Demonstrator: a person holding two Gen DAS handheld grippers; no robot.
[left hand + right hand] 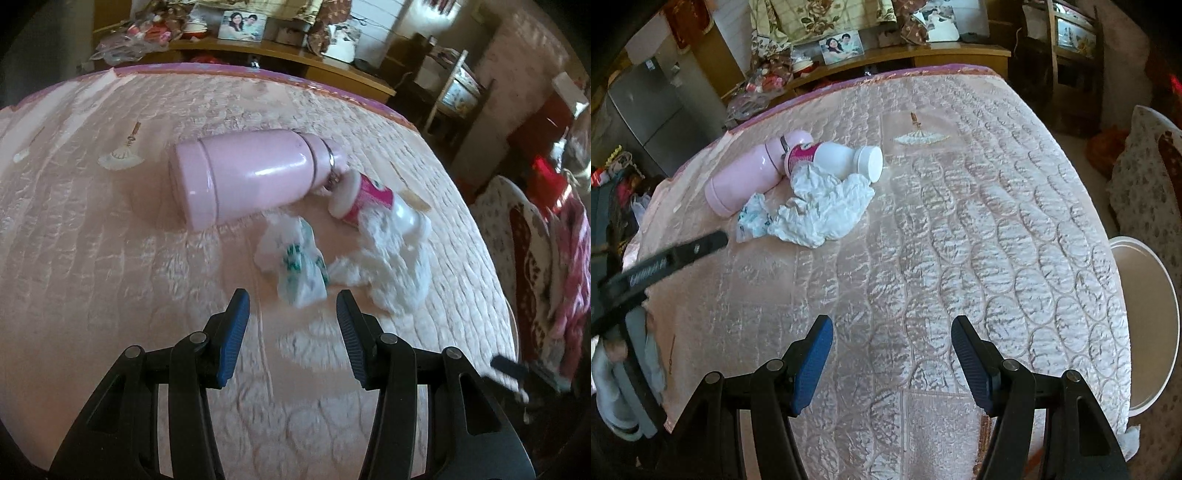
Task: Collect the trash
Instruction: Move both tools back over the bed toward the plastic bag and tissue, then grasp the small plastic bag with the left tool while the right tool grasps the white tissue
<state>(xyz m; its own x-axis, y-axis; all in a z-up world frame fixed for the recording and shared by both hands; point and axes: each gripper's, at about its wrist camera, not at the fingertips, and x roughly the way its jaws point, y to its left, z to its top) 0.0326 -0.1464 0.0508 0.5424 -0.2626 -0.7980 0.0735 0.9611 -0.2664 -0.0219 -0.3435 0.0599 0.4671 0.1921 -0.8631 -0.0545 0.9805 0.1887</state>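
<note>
Three pieces of trash lie clustered on the pink quilted bedspread (960, 229): a small crumpled plastic wrapper with green print (299, 258), a large crumpled white tissue (823, 206), and a white plastic bottle with a magenta label (834, 158) lying on its side. A pink metal flask (240, 177), also on its side, touches the bottle and probably is not trash. The step in hand appears to be the approach for the first pick. The left gripper (291, 314) hovers just short of the wrapper, tongs spread and empty. The right gripper (892, 343) hangs well apart from the cluster, tongs likewise spread and empty. A white round bin (1145, 332) stands beside the bed. The next move calls for advancing the left tongs around the wrapper and pinching it without snagging the tissue.
</note>
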